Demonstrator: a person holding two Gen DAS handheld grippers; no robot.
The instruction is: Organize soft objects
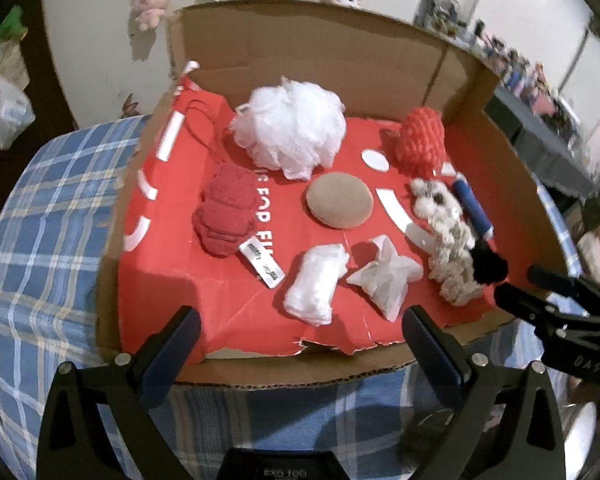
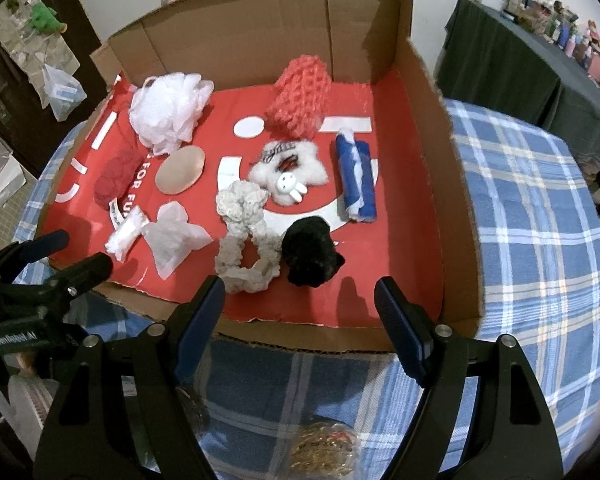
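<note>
Soft objects (image 2: pixel 244 236) in cardboard box (image 2: pixel 456 184), bunny charm (image 2: pixel 290 186) only in right view, both grippers' fingers (image 1: pixel 432 340) spread, empty

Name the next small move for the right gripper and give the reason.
Probably ease the right gripper forward and down over the black fuzzy pom-pom. Its jaws stand open and empty at the open cardboard box's near edge, and that pom-pom lies closest, almost centred between them, touching the cream knitted scrunchie.
</note>
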